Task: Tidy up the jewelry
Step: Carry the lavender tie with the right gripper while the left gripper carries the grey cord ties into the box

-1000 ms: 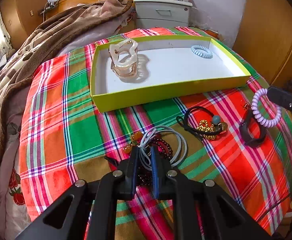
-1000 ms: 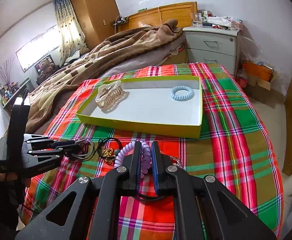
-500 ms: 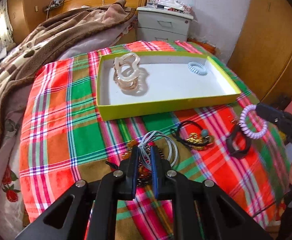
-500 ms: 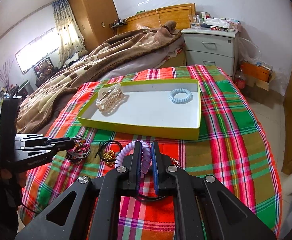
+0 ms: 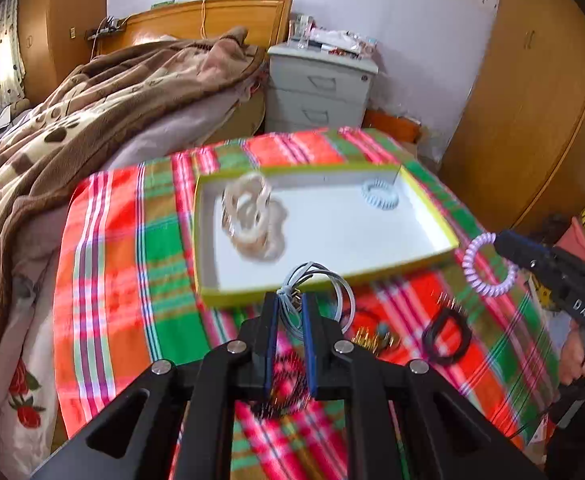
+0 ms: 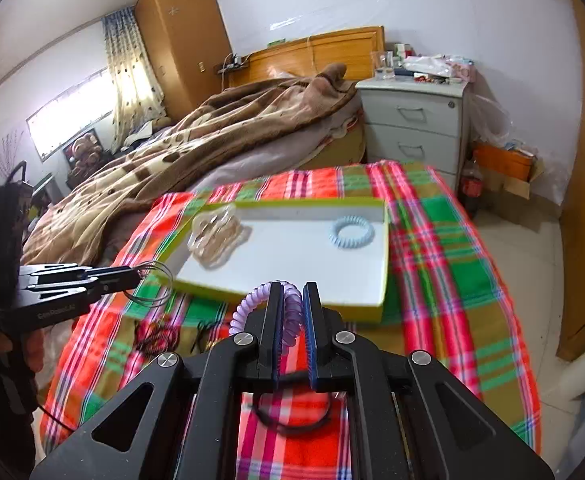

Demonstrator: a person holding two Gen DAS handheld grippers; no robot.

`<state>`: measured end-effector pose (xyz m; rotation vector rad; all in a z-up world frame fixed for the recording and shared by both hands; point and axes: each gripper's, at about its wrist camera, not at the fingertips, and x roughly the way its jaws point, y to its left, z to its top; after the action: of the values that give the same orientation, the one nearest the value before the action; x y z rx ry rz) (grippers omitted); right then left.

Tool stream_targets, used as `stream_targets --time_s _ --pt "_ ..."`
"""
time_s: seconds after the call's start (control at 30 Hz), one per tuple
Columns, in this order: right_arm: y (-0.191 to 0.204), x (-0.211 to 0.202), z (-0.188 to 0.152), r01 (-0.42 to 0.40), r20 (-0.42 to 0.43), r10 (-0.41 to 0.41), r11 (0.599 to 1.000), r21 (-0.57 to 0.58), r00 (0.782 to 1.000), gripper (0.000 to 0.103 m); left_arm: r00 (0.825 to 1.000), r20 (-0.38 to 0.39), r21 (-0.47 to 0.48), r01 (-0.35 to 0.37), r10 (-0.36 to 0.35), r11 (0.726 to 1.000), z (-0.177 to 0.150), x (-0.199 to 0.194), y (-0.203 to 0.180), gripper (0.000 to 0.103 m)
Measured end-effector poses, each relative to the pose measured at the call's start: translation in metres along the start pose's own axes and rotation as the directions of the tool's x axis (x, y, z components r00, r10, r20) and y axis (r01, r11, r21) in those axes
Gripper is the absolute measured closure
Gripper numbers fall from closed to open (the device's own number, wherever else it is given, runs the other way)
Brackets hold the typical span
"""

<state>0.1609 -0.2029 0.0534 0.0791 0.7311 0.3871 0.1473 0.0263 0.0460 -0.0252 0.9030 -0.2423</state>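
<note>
Above plaid-covered desk point(image 5: 104, 280): both grippers lifted, each loaded. Left gripper point(image 5: 290, 320) fingers clenched on grey wire bangles point(image 5: 332, 284); right gripper point(image 6: 291, 320) fingers clenched on lilac spiral hair tie point(image 6: 252, 304). Yellow-rimmed tray point(image 5: 428, 216) just beyond, holding beige claw clip point(image 5: 252, 216) and pale blue spiral tie point(image 5: 380, 196). Black hair tie point(image 5: 446, 336), gold piece, dark beads remain on cloth (frames blurred). Step judged: carry to tray. Next move calls for clearing near rim, then releasing over bare white floor, apart from clip.

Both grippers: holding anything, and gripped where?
Left gripper pinches the grey wire bangles at their bound end. Right gripper clamps the purple coil hair tie across one side of its loop.
</note>
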Motion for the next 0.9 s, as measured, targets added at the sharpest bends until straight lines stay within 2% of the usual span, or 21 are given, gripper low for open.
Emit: stream_targets --time_s 0.23,0.33,0.43,0.73,0.9 --pt "-0.01 0.023 0.021 0.017 -0.005 -0.017 1.0 0.024 1.0 0.093 0.999 0.03 0.005 0.022 -0.023 1.0 0.041 0.016 -0.004 0.091" --pt "-0.015 0.036 0.027 0.021 -0.016 -0.021 0.999 0.034 1.0 0.093 0.999 0.018 -0.01 0.048 -0.047 0.999 0.054 0.029 -0.003 0.091" --pt "-0.021 0.051 0.032 0.034 -0.033 -0.033 0.998 0.043 0.999 0.093 0.999 0.012 -0.011 0.039 -0.039 0.999 0.067 0.043 -0.003 0.091" --pt "-0.036 0.095 0.036 0.065 -0.117 -0.058 0.997 0.052 0.991 0.093 0.997 -0.06 -0.031 0.042 -0.044 0.999 0.093 0.099 -0.004 0.091" --pt "-0.044 0.118 0.033 0.068 -0.168 -0.058 0.996 0.051 0.984 0.093 0.993 -0.106 -0.044 0.044 -0.048 0.998 0.095 0.128 -0.005 0.091"
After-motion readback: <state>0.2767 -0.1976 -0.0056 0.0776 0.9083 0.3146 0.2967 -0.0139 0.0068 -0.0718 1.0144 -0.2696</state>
